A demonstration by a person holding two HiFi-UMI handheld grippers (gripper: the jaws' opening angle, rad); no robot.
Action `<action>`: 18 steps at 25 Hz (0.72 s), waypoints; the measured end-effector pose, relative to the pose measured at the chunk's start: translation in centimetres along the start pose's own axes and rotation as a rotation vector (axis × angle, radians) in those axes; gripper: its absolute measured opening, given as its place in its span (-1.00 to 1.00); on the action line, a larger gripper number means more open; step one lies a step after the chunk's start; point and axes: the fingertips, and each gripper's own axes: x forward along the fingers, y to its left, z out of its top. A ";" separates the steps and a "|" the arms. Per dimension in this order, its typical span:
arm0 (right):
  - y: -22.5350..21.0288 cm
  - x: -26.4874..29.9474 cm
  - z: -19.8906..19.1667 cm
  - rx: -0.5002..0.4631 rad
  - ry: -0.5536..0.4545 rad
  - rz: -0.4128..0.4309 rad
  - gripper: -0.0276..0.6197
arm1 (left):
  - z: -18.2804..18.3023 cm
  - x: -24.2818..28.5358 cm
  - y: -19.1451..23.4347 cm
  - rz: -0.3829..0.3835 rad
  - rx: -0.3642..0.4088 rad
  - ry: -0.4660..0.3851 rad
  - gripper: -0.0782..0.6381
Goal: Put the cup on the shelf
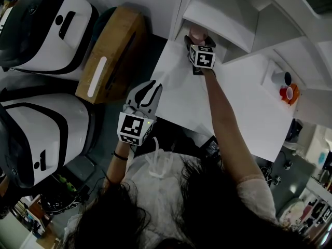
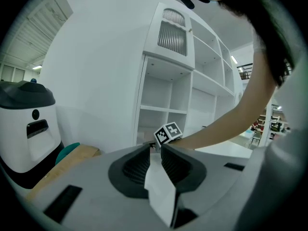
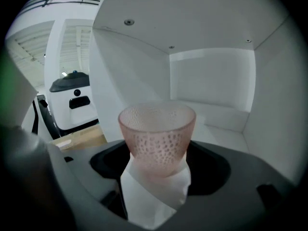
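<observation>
The cup [image 3: 157, 134], pink and dimpled, is pinched near its base by the right gripper [image 3: 156, 170] at the mouth of a shelf [image 1: 223, 19] compartment at the far side of the scene. It stands upright with its long axis vertical. The open mouth faces up, and the wide rim tapers down to where the jaws close on it.

Nearest, at the near left edge of the white table [image 1: 249, 102], the left gripper [image 1: 148, 90] is held just off the tabletop. Its jaws are pressed almost together and nothing stands between them. It is well apart from the cup.

To the left, beside the table, stand two large white machines [image 1: 46, 30] and a brown box [image 1: 111, 53] just beside the table's left edge. The tabletop between the two grippers shows bare. At its far right a small white cup [image 1: 282, 78] and an orange-red one [image 1: 289, 93] stand close together, well apart from the right gripper.

Farther on, the person's right arm [image 1: 228, 123] stretches across the table to the shelf front. In the right gripper view the compartment's floor [image 3: 216, 114] runs bare from the cup back to the rear wall. A side wall stands close on the right, and the ceiling is well above the rim. The base seems to sit at about floor level, but the jaws hide whether it touches the floor.
</observation>
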 end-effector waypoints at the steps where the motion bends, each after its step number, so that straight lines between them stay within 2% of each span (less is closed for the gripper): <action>1: 0.0 0.1 -0.7 -0.004 0.030 -0.001 0.14 | 0.0 -0.1 0.0 0.001 0.000 0.001 -0.55; 5: -0.6 0.0 -2.0 0.049 0.073 -0.015 0.14 | -0.3 -0.6 0.3 0.014 -0.008 0.005 -0.55; 10: 0.0 -0.5 -1.5 0.043 0.072 0.001 0.14 | -0.9 -1.4 0.9 0.034 -0.015 0.016 -0.55; 18: 0.3 -3.6 -3.0 0.110 0.116 0.009 0.14 | -1.2 -1.6 0.7 0.019 -0.011 0.018 -0.55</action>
